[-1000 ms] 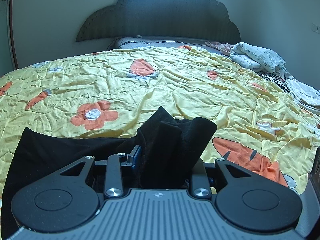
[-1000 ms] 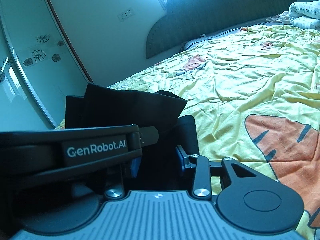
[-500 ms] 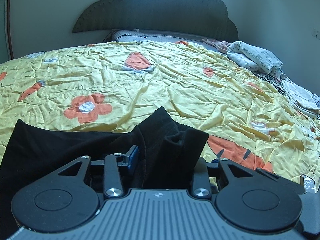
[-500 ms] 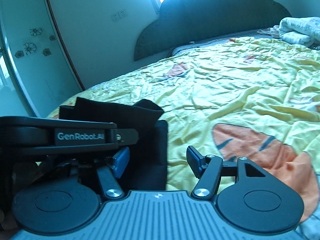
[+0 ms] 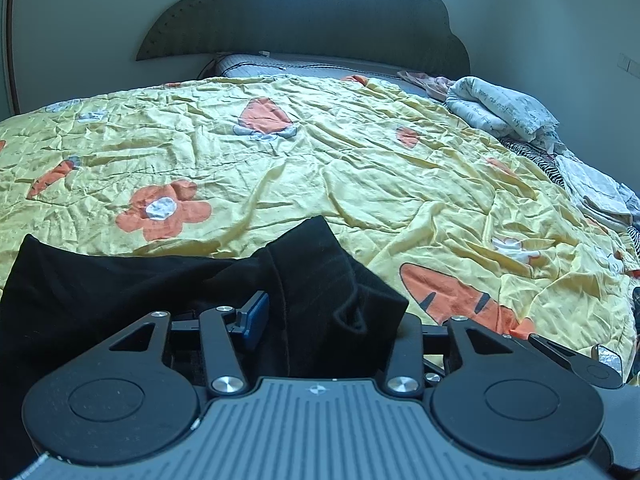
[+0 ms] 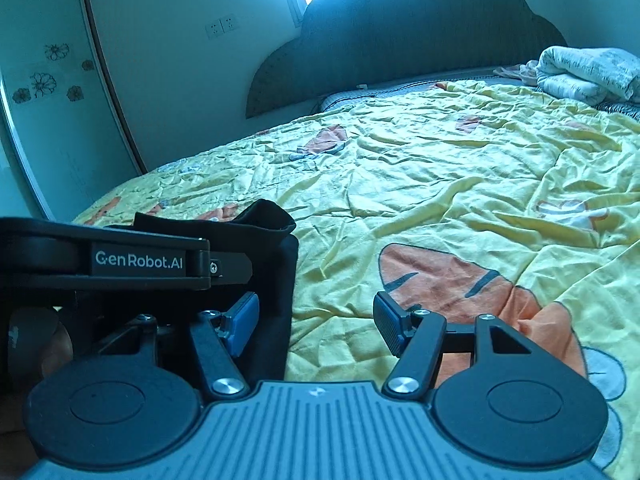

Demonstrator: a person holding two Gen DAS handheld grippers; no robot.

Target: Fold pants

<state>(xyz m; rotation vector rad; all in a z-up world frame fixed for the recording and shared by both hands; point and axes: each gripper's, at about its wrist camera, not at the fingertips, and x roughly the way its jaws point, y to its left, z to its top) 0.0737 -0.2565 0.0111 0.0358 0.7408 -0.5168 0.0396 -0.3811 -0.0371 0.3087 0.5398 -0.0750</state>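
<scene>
The black pants (image 5: 120,284) lie on the yellow quilt (image 5: 320,160) at the near left. My left gripper (image 5: 328,320) is shut on a bunched fold of the pants, which stands up between its fingers. In the right wrist view the pants (image 6: 276,248) lie left of my right gripper (image 6: 316,320), which is open and empty just above the quilt (image 6: 440,184). The left gripper's body, marked GenRobot.AI (image 6: 136,260), crosses the left of that view.
A folded white blanket (image 5: 504,108) and a pile of other clothes (image 5: 592,192) lie along the bed's right side. A dark headboard (image 5: 304,12) stands at the far end. A glass wardrobe door (image 6: 48,120) is at the left.
My right gripper has opened and let go of the pants, then moved right off them. My left gripper has lowered the held fold toward the quilt.
</scene>
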